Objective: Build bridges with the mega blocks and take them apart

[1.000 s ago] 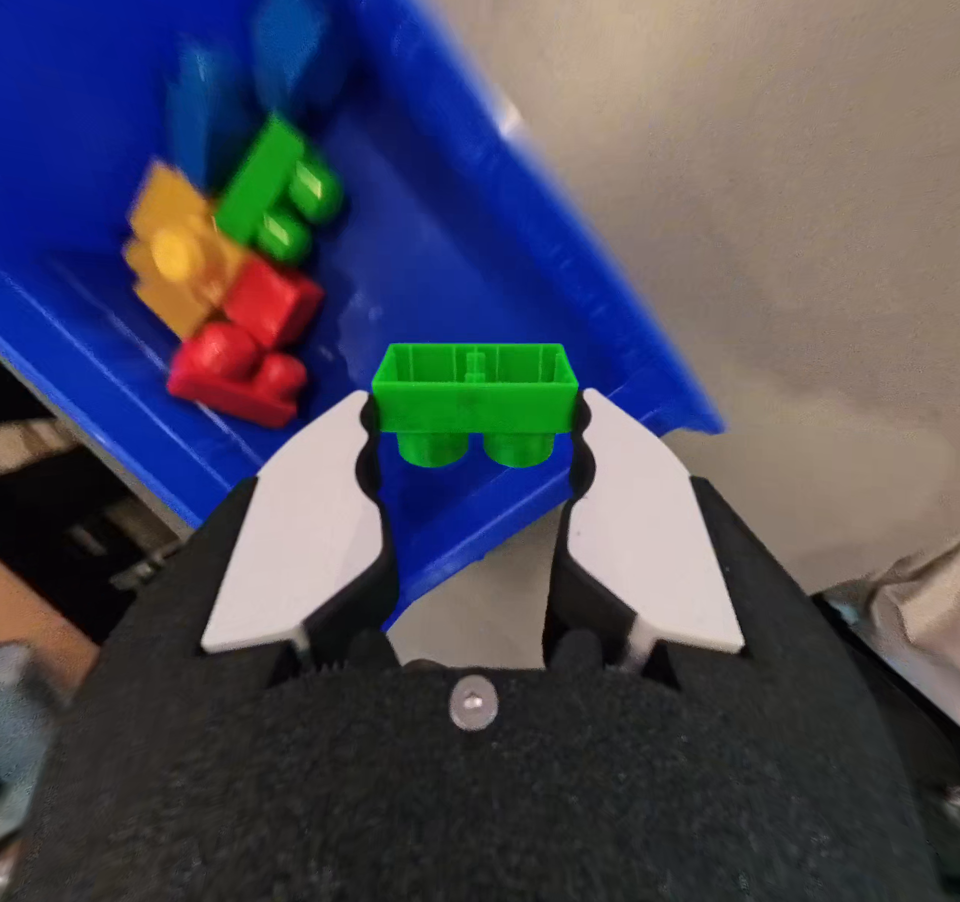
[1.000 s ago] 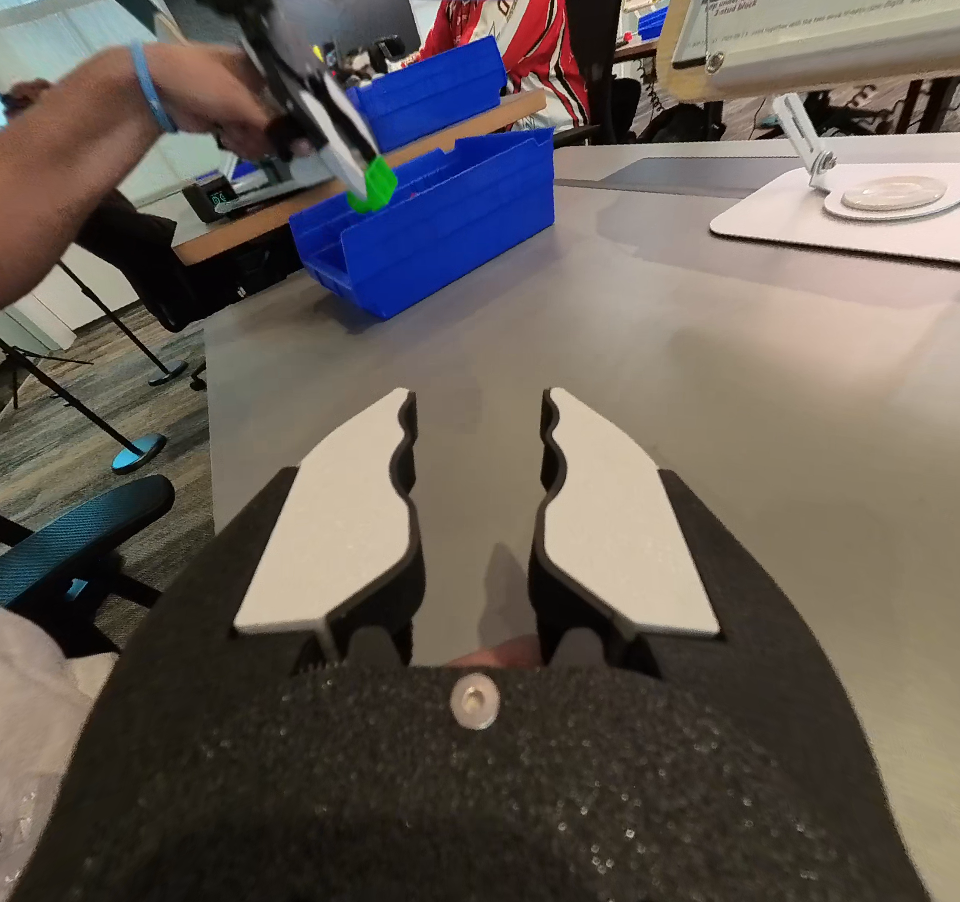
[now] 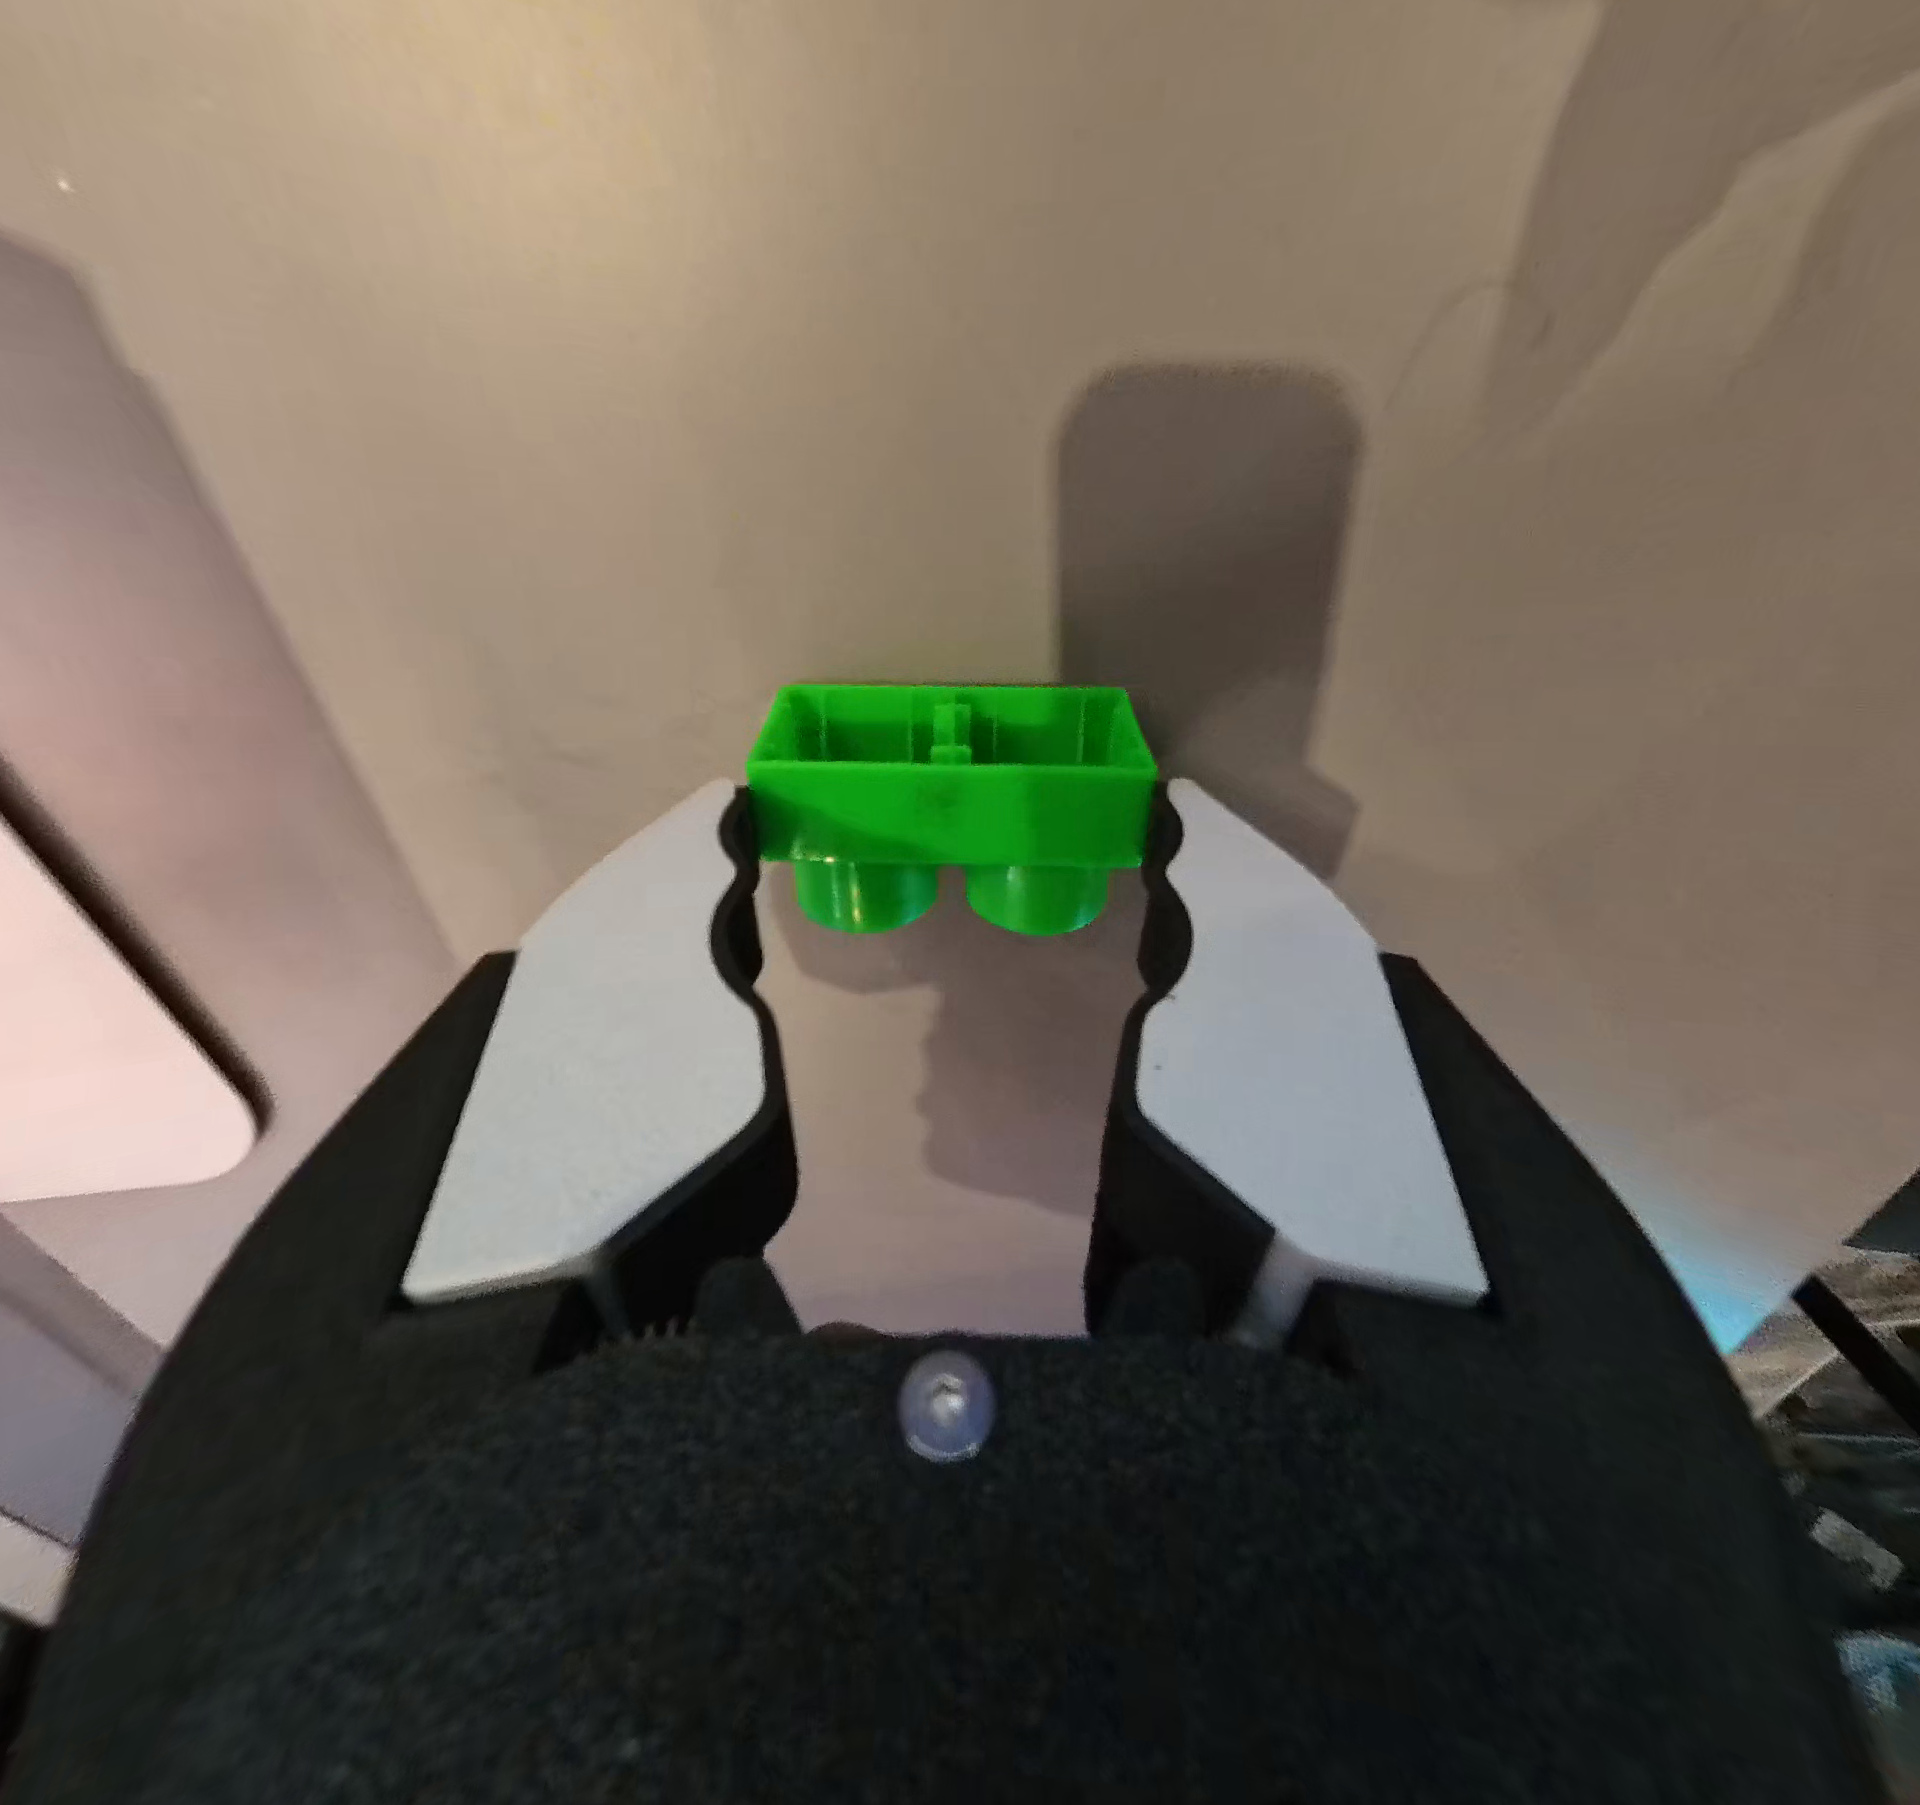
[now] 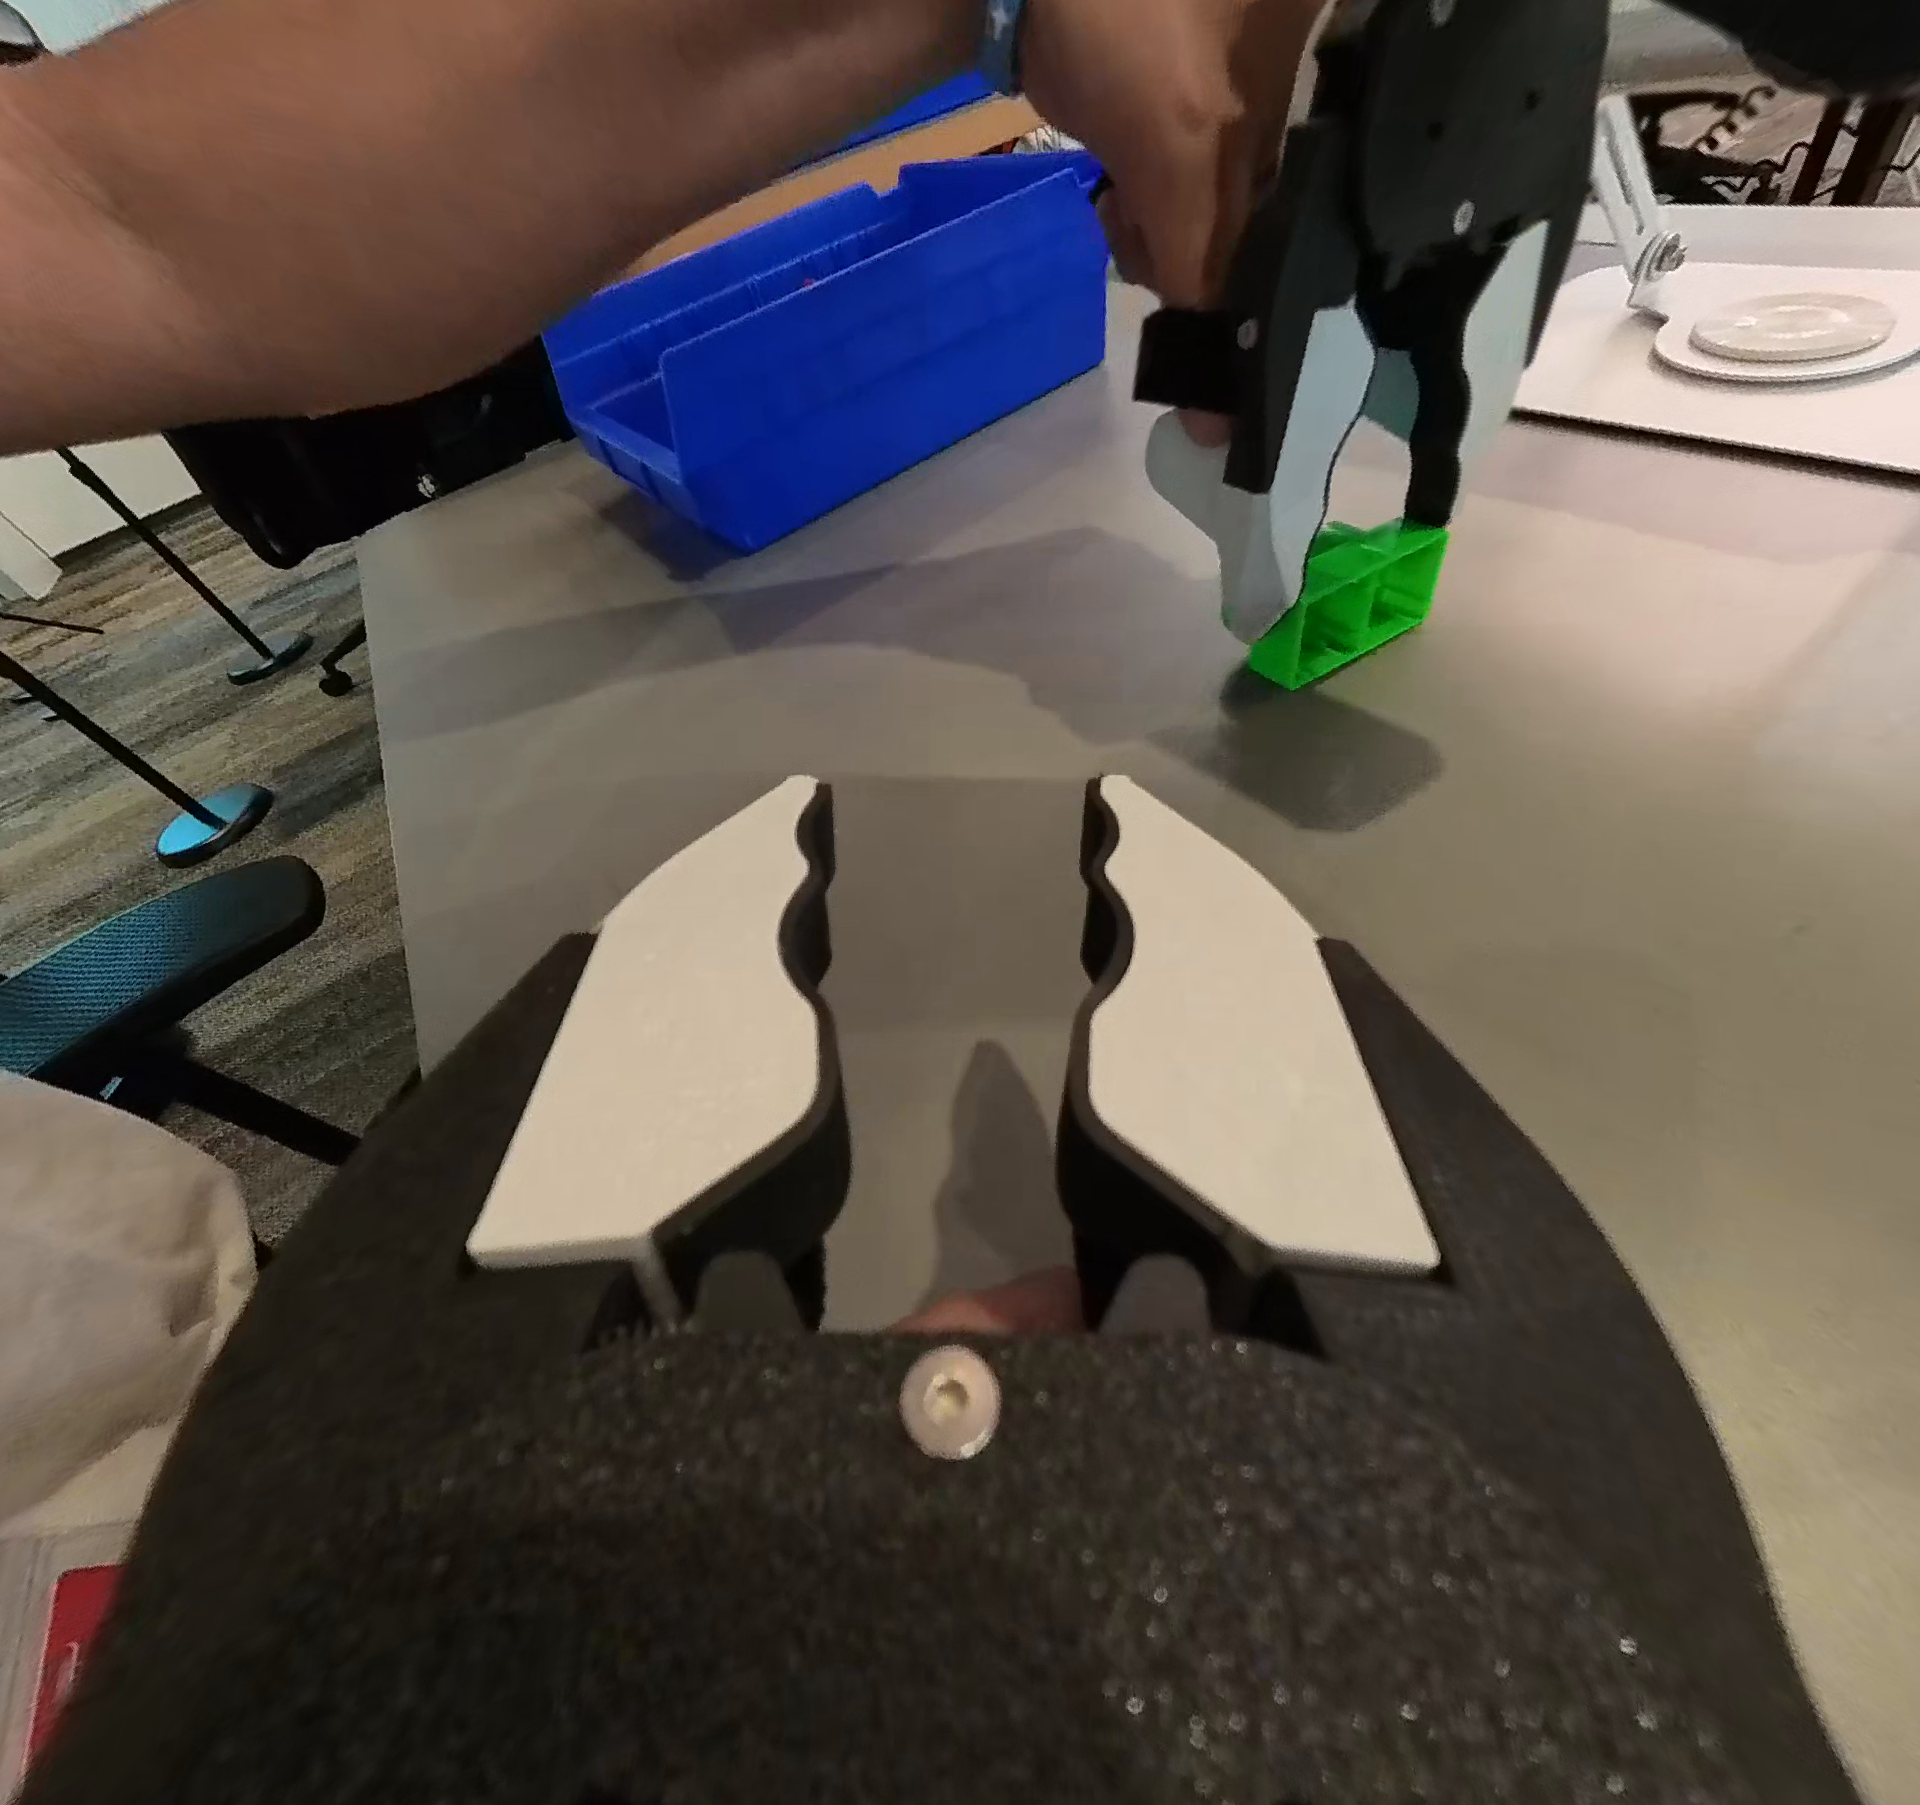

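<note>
My left gripper (image 3: pixel 951 805) is shut on a green two-stud block (image 3: pixel 951 799), held by its short ends with the hollow underside facing forward and the studs toward me. In the right wrist view the same left gripper (image 4: pixel 1351 560) points down and holds the green block (image 4: pixel 1361 602) tilted, just above or touching the grey table (image 4: pixel 1558 924). My right gripper (image 4: pixel 956 820) is open and empty, low over the table's near part, apart from the block.
A blue bin (image 4: pixel 831 363) stands at the table's far left edge. A white board (image 4: pixel 1714 373) with a round disc lies at the far right; it also shows in the left wrist view (image 3: pixel 94 1059). A person's arm (image 4: pixel 520 145) crosses above. An office chair (image 4: pixel 135 966) stands left.
My left gripper has carried the green block away from over the blue bin, rightward and down to the middle of the table. My right gripper has stayed open and nearly still.
</note>
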